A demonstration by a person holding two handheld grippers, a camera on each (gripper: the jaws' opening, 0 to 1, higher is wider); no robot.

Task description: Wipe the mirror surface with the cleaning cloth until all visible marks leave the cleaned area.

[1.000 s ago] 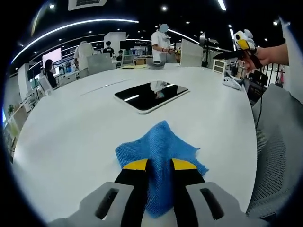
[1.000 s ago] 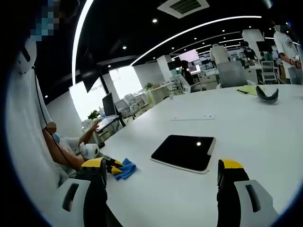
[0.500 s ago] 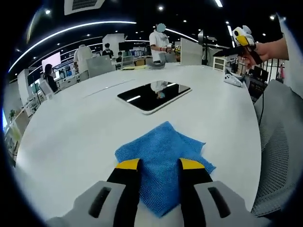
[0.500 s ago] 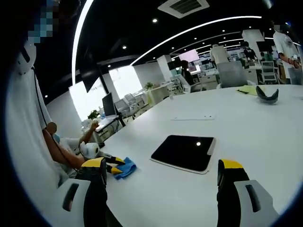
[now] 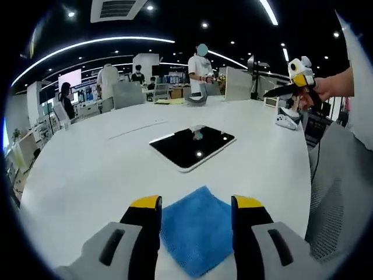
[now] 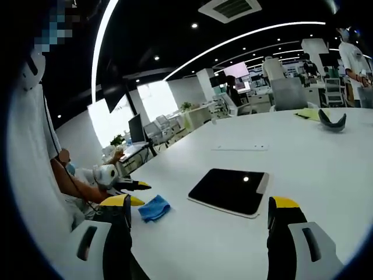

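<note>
Mirror: a flat rectangular slab [image 5: 192, 147] with rounded corners and a thin pale edge, lying flat on the white table [image 5: 81, 175]; its face is dark and glossy and throws back small ceiling lights. In the right gripper view it [image 6: 230, 191] lies past the middle of the tabletop [image 6: 326, 169], well apart from both jaws.
Cleaning cloth: blue, with a fine woven, nubbly texture, a rough square lying flat on the table; in the left gripper view it [image 5: 197, 230] sits between the two jaws and just under them, one corner pointing toward the mirror. In the right gripper view it [image 6: 154, 208] lies near the table's edge, beside the mirror but apart from it.
Left gripper: [image 5: 196, 204] grey plastic body, black jaws with yellow tips, jaws spread apart either side of the cloth, gripping nothing; whether the tips touch the cloth I cannot tell. In the right gripper view it [image 6: 131, 186] hangs just over the cloth.
Right gripper: [image 6: 203, 209] same build, jaws wide apart and empty above the table. In the left gripper view it [image 5: 291, 88] is held up in a hand [image 5: 335, 86], well away from the mirror.
Table: smooth, matt white, rounded edge.
Far end of table: a dark curved object [image 6: 331, 119], too small to name.
</note>
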